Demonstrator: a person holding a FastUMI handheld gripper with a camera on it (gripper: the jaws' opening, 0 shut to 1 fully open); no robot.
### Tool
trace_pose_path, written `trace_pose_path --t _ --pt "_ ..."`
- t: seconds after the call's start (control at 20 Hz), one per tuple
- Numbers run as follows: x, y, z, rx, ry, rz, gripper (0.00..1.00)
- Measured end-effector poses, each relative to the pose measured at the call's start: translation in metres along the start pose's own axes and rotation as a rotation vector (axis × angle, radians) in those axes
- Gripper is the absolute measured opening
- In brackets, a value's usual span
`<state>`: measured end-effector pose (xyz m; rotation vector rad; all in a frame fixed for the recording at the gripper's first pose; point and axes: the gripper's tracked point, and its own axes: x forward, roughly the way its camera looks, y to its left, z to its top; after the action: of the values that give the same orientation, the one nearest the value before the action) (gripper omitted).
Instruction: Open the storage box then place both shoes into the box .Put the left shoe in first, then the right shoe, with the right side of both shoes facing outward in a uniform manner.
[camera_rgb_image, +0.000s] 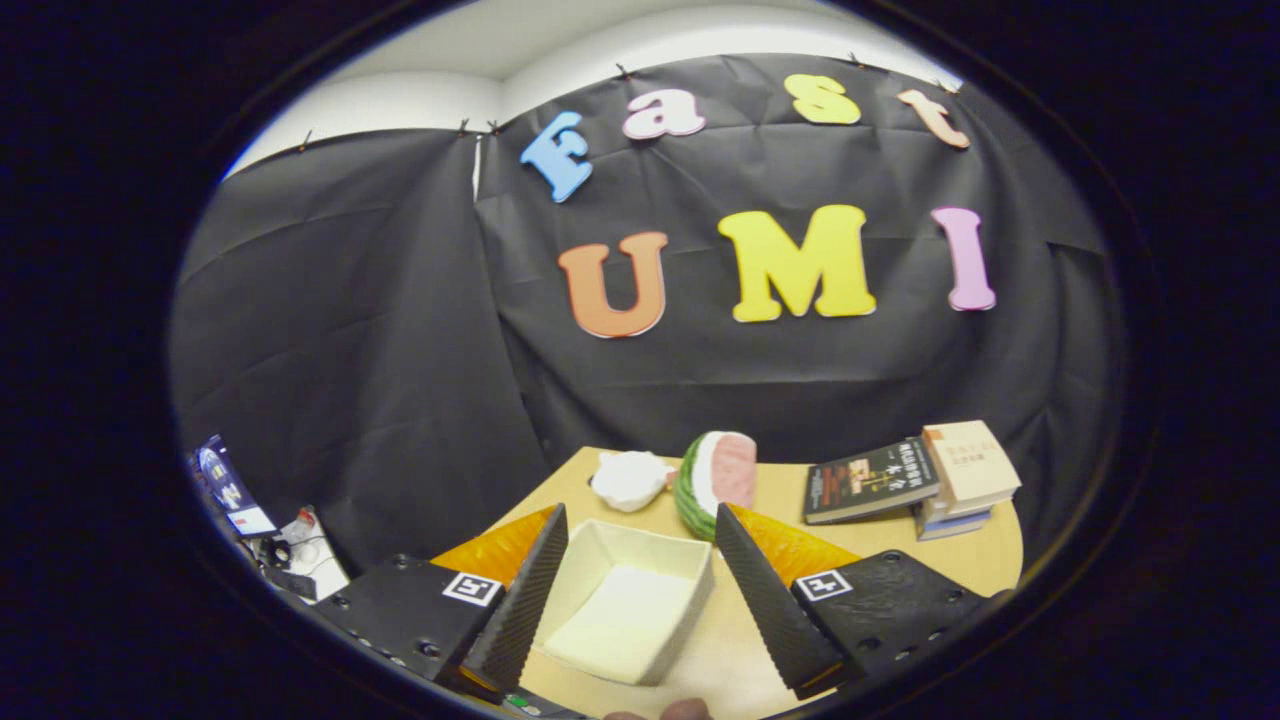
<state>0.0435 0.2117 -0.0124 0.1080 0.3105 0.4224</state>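
Hand-held gripper (640, 590) spread wide above table (960, 565), cream open box (630, 600) between its fingers, untouched; watermelon slice (715, 480) beyond.

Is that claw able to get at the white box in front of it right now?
Probably yes. The claw is open, its fingers apart on either side of the open white box, with nothing between them and it. The watermelon slice and the books lie beyond on the table.
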Motion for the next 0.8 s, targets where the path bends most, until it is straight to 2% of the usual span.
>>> trace_pose_path --t 0.5,0.8 --pt "-0.049 -0.152 -0.019 0.024 -0.040 -0.242 0.91" --pt "-0.061 -0.230 -0.059 0.011 -0.003 -0.367 0.92"
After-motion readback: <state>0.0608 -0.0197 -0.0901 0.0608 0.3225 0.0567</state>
